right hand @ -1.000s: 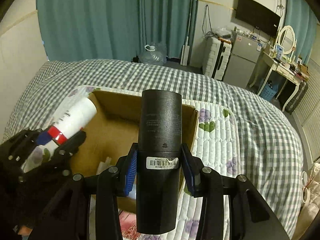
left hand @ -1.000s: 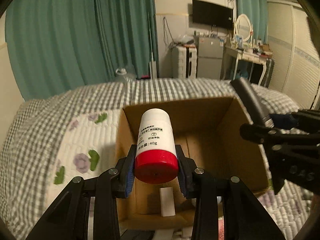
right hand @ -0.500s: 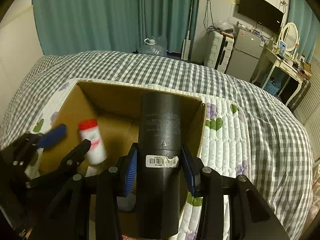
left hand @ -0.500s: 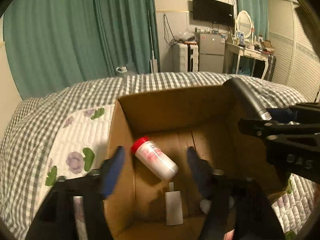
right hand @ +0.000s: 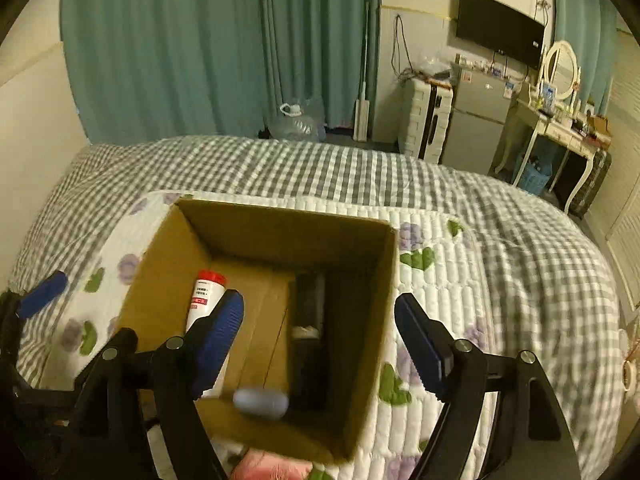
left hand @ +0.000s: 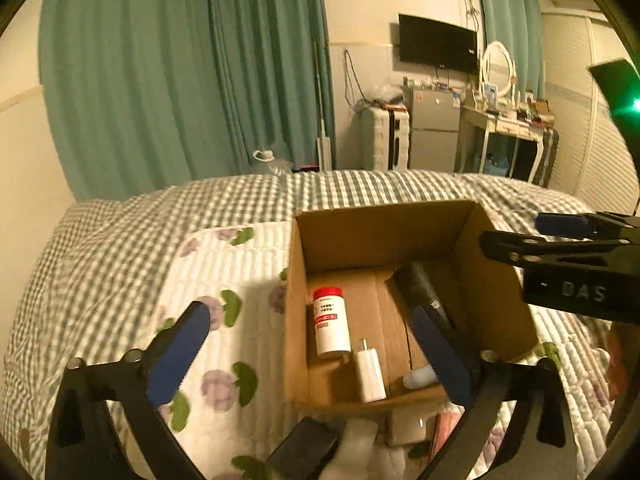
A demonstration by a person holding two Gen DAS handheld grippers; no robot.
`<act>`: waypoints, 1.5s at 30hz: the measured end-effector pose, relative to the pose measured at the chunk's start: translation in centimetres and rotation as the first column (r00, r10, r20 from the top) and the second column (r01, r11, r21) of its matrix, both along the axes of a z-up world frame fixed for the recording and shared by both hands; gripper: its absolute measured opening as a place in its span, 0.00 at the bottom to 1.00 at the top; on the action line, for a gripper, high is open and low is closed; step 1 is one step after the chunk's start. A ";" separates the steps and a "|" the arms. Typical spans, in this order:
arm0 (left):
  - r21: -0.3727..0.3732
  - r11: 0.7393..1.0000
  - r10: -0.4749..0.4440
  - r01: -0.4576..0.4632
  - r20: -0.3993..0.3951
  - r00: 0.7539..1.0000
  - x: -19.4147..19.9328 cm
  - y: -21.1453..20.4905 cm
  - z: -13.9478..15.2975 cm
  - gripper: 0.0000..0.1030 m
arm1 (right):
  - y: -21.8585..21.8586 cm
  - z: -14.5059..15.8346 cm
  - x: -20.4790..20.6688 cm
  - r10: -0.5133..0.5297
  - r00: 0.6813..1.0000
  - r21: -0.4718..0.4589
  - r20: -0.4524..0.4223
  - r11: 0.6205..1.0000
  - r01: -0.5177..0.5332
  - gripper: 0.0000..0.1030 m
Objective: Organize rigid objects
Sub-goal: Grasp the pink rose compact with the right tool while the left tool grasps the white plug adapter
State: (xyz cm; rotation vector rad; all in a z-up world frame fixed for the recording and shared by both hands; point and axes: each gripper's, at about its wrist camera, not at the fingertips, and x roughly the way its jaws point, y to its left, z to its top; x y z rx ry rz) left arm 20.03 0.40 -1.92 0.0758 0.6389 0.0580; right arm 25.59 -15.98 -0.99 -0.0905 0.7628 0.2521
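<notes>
An open cardboard box (left hand: 496,280) (right hand: 372,304) stands on the bed. Inside lie a white bottle with a red cap (left hand: 330,326) (right hand: 206,292), a black cylinder (left hand: 420,292) (right hand: 310,320), a white charger (left hand: 370,374) and a pale oval object (right hand: 262,400) (left hand: 420,378). My left gripper (left hand: 312,348) is open and empty above the box's left wall. My right gripper (right hand: 320,336) is open and empty above the box; it also shows at the right of the left wrist view (left hand: 568,256).
The bed has a grey checked cover (right hand: 320,168) and a white floral quilt (left hand: 224,280). A black flat object (left hand: 304,452), white items and a pink item (right hand: 272,466) lie in front of the box. Curtains, a fridge and a dresser stand beyond the bed.
My left gripper opened and dropped the red-capped bottle into the box, then pulled back left. My right gripper opened and the black cylinder now lies in the box.
</notes>
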 end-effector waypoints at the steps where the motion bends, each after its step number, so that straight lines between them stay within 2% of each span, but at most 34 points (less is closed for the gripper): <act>1: -0.008 1.000 -0.002 0.002 0.001 1.000 -0.8 0.2 0.4 1.00 | -0.1 0.5 -0.9 0.005 1.000 -0.007 0.012 1.000 -0.005 0.76; 4: -0.033 0.999 -0.003 0.004 0.012 1.000 -3.2 0.8 1.5 1.00 | -0.3 2.0 -4.2 0.012 0.999 -0.029 0.050 1.000 -0.010 0.84; 7: -0.052 0.999 -0.006 0.007 0.022 1.000 -5.3 1.6 2.2 1.00 | 0.0 2.9 -7.4 0.029 0.997 -0.048 0.068 0.999 -0.026 0.87; 12: -0.034 0.999 -0.006 0.007 0.040 0.999 -8.0 2.3 2.0 1.00 | 0.8 2.0 -11.3 0.051 0.996 -0.080 0.066 0.996 -0.046 0.92; 17: -0.039 0.999 0.011 -0.011 -0.016 1.000 -8.5 3.1 -1.5 1.00 | 1.6 -2.2 -12.0 0.046 0.999 -0.083 -0.020 0.995 -0.048 0.92; 23: -0.039 0.999 0.022 -0.027 -0.117 0.993 -7.8 2.8 -7.6 1.00 | 2.0 -9.7 -10.8 -0.011 0.990 -0.133 -0.140 0.991 -0.008 0.92; 24: -0.042 0.999 0.019 -0.025 -0.132 0.991 -7.6 2.6 -8.5 0.98 | 2.0 -9.7 -10.8 -0.011 0.990 -0.133 -0.140 0.991 -0.008 0.92; 25: -0.046 0.999 0.016 -0.023 -0.143 0.990 -7.5 2.6 -9.3 0.97 | 2.3 -11.5 -10.7 -0.005 0.986 -0.150 -0.168 0.988 -0.020 0.92; 28: -0.059 0.998 0.006 -0.017 -0.174 0.985 -7.3 2.5 -11.1 0.89 | 2.9 -13.9 -11.0 0.016 0.977 -0.173 -0.212 0.984 -0.054 0.92; 32: -0.067 0.998 -0.023 0.009 -0.213 0.977 -7.3 2.2 -12.8 0.80 | 4.2 -16.0 -10.9 0.023 0.974 -0.231 -0.227 0.970 -0.076 0.92; 33: -0.075 0.997 -0.031 0.015 -0.211 0.977 -7.4 2.0 -12.9 0.79 | 4.4 -16.3 -10.8 0.018 0.975 -0.243 -0.222 0.967 -0.073 0.91; 35: -0.083 0.996 -0.054 0.037 -0.211 0.976 -7.5 1.7 -13.1 0.73 | 4.5 -16.6 -10.6 0.006 0.976 -0.260 -0.216 0.963 -0.064 0.80; 37: -0.097 0.994 -0.078 0.058 -0.219 0.973 -7.7 1.4 -13.3 0.68 | 4.5 -16.4 -10.7 -0.003 0.979 -0.262 -0.203 0.964 -0.051 0.65; 38: -0.109 0.992 -0.092 0.069 -0.228 0.969 -7.8 1.2 -13.4 0.64 | 4.3 -16.2 -10.9 -0.009 0.981 -0.263 -0.192 0.964 -0.043 0.62; 40: -0.122 0.989 -0.110 0.081 -0.249 0.962 -7.8 0.8 -13.8 0.57 | 3.7 -15.6 -11.2 -0.028 0.986 -0.259 -0.166 0.966 -0.016 0.48; 43: -0.078 0.993 -0.106 0.090 -0.244 0.964 -8.0 0.1 -13.8 0.56 | 2.3 -14.2 -11.6 -0.059 0.990 -0.218 -0.128 0.975 0.030 0.35; 45: -0.094 0.992 -0.110 0.089 -0.249 0.962 -8.1 0.1 -13.7 0.56 | 1.6 -13.8 -11.7 -0.071 0.990 -0.198 -0.122 0.979 0.046 0.35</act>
